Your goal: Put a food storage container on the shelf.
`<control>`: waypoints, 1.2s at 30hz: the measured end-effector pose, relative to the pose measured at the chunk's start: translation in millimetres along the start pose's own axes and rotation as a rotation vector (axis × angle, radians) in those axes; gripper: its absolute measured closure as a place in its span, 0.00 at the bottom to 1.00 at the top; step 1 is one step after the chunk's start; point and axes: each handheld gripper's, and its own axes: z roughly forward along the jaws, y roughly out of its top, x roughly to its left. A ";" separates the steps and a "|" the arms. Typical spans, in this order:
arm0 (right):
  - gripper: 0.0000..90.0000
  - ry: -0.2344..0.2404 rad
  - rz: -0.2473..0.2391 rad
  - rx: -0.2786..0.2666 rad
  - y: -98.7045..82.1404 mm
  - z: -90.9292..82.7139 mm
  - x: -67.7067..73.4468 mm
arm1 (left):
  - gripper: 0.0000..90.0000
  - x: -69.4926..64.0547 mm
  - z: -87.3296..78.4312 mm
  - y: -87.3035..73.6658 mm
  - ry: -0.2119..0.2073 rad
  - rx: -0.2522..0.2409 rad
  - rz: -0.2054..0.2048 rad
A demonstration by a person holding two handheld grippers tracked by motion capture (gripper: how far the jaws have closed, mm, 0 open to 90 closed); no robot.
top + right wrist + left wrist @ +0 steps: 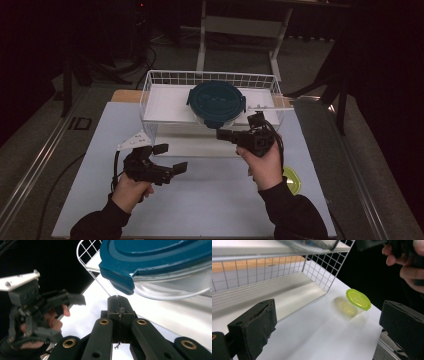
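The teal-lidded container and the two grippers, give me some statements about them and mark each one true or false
1. The round container with the teal lid sits in the white wire basket. True.
2. The right gripper has its jaws wide open. False: they are shut with nothing between them.
3. The left gripper is open and holds nothing. True.
4. The small yellow-green lid lies inside the basket. False: it lies on the table outside it.

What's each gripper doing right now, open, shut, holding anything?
Left gripper: open, holding nothing.
Right gripper: shut, nothing between the jaws, just below the teal-lidded container.
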 end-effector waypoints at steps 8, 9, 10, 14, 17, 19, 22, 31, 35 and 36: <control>1.00 -0.033 0.013 -0.009 5.5 5.9 -2.9 | 0.01 0.7 6.2 -21.3 0.000 -0.008 0.013; 1.00 -0.038 0.015 -0.013 6.2 6.1 -3.8 | 0.01 0.1 8.0 -28.0 0.010 -0.011 0.026; 1.00 -0.038 0.015 -0.013 6.2 6.1 -3.8 | 0.01 0.1 8.0 -28.0 0.010 -0.011 0.026; 1.00 -0.052 0.023 -0.021 10.3 6.5 -7.1 | 0.01 -0.1 11.8 -42.1 0.017 -0.016 0.042; 1.00 -0.070 0.027 -0.029 14.6 7.7 -11.2 | 0.01 0.6 15.2 -53.8 0.022 -0.019 0.040; 1.00 -0.074 0.033 -0.033 16.2 7.8 -13.3 | 0.01 0.4 16.2 -60.4 0.035 -0.026 0.063; 1.00 -0.080 0.036 -0.034 18.0 8.1 -15.4 | 0.01 0.1 16.4 -65.9 0.047 -0.040 0.074; 1.00 -0.113 0.044 -0.050 25.1 10.6 -22.7 | 0.01 3.2 14.4 -82.0 0.069 -0.043 0.097; 1.00 -0.109 0.055 -0.058 27.0 11.6 -26.3 | 0.01 5.3 11.2 -81.7 0.062 -0.058 0.094; 1.00 -0.109 0.055 -0.058 27.0 11.6 -26.3 | 0.01 5.3 11.2 -81.7 0.062 -0.058 0.094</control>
